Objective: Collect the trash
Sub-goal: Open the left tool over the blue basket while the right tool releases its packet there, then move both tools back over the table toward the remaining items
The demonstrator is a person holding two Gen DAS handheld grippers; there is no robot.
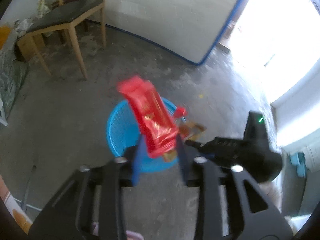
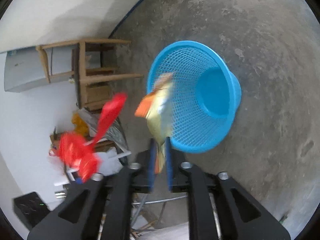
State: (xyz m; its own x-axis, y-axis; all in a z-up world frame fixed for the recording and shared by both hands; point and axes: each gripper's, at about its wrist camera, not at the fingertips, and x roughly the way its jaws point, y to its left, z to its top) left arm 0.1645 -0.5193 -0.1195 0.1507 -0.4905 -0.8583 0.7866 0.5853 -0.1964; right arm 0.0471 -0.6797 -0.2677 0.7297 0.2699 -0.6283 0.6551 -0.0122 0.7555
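Two grippers hung over the blue mesh wastebasket (image 1: 122, 128) on the concrete floor (image 1: 60, 110), both views smeared by blur. Between the blue fingers (image 1: 138, 160) of the left gripper (image 1: 159, 156) stood a red foil wrapper (image 1: 150, 116), its lower end in the gap, jaws parted, pads apparently not pressing it. Over at the right gripper (image 2: 160, 160), a gold-and-orange wrapper (image 2: 160, 112) sat between spread fingers (image 2: 169, 160), its upper part across the basket's rim; whether the pads touched it could not be told. Near the white wall stood a wooden table (image 1: 66, 22), well apart from the basket.
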